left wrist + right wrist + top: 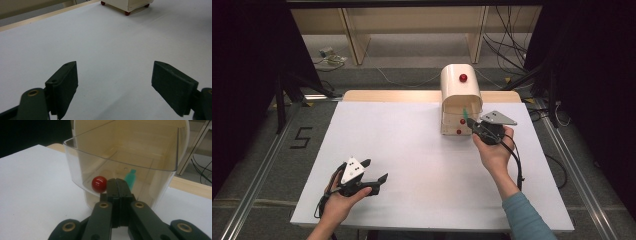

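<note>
clear drawer (155, 152) holds a teal bottle (130, 179).

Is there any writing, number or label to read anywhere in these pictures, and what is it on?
"5": a dark figure marked on the grey floor, left of the table in the high view.
Nothing else is readable: the cream cabinet, its clear drawer, the small green bottle inside it and both grippers bear no lettering that can be made out.

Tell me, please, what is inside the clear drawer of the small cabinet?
Inside the clear drawer lies a small green bottle. The shut right gripper covers its lower part and the drawer floor behind the jaws, beside the red knob.
</note>
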Action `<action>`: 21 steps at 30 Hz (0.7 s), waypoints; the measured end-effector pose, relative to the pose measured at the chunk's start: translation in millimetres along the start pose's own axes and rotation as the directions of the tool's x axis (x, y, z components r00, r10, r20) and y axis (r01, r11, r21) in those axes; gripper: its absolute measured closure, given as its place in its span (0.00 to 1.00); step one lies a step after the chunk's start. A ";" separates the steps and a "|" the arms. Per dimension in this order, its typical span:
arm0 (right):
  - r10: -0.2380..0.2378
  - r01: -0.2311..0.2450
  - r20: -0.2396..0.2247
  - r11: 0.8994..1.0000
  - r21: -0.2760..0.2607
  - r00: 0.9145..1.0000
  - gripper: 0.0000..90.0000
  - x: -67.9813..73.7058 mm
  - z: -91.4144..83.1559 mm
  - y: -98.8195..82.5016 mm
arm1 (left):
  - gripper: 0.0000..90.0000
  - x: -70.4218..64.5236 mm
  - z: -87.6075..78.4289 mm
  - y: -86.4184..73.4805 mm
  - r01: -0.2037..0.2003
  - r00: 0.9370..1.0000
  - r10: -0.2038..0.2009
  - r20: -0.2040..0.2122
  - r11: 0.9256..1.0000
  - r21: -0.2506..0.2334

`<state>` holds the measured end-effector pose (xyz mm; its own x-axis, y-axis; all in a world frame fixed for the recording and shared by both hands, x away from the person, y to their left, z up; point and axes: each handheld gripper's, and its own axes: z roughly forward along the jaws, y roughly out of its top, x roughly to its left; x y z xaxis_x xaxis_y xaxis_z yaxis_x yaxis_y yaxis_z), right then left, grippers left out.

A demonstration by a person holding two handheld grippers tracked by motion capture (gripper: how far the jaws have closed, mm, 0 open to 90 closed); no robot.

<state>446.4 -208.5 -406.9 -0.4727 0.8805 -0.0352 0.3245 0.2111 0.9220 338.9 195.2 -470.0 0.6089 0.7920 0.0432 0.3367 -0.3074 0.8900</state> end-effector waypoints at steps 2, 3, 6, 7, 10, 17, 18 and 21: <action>0.000 0.000 0.000 1.000 0.000 1.000 1.00 0.1 0.1 0.1 | 0.24 -0.1 -0.1 0.0 0.001 1.000 -0.001 0.000 1.000 -0.001; -0.001 0.001 0.000 1.000 0.000 1.000 1.00 0.2 0.1 0.1 | 0.24 -0.2 -0.2 0.0 0.002 1.000 -0.002 -0.001 1.000 0.000; -0.001 0.001 0.000 1.000 0.000 1.000 1.00 0.3 0.3 0.2 | 0.24 -0.1 -0.2 0.0 0.002 1.000 -0.002 -0.001 1.000 0.000; 0.000 0.000 0.000 1.000 0.000 1.000 1.00 0.3 0.3 0.2 | 0.24 -0.1 -0.3 0.0 0.003 1.000 -0.003 0.000 1.000 0.000; -0.001 0.001 0.000 1.000 0.000 1.000 1.00 0.2 0.4 0.3 | 0.24 -0.1 -0.3 -0.1 0.002 1.000 -0.002 -0.001 1.000 0.000; -0.002 0.002 0.001 1.000 0.001 1.000 1.00 0.3 0.5 0.4 | 0.24 -0.1 -0.5 0.1 0.002 1.000 -0.002 0.000 1.000 0.000; -0.002 0.002 0.000 1.000 0.001 1.000 1.00 0.4 0.5 0.4 | 0.24 0.0 -0.4 0.0 0.002 1.000 -0.002 0.000 1.000 0.000; -0.002 0.002 0.000 1.000 0.000 1.000 1.00 0.4 0.8 0.5 | 0.24 -0.1 -0.2 0.0 0.002 1.000 -0.002 -0.001 1.000 0.000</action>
<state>447.0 -207.7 -406.8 -0.4730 0.8803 -0.0373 0.3237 0.2130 0.9219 338.7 195.2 -469.9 0.6077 0.7931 0.0419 0.3378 -0.3059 0.8901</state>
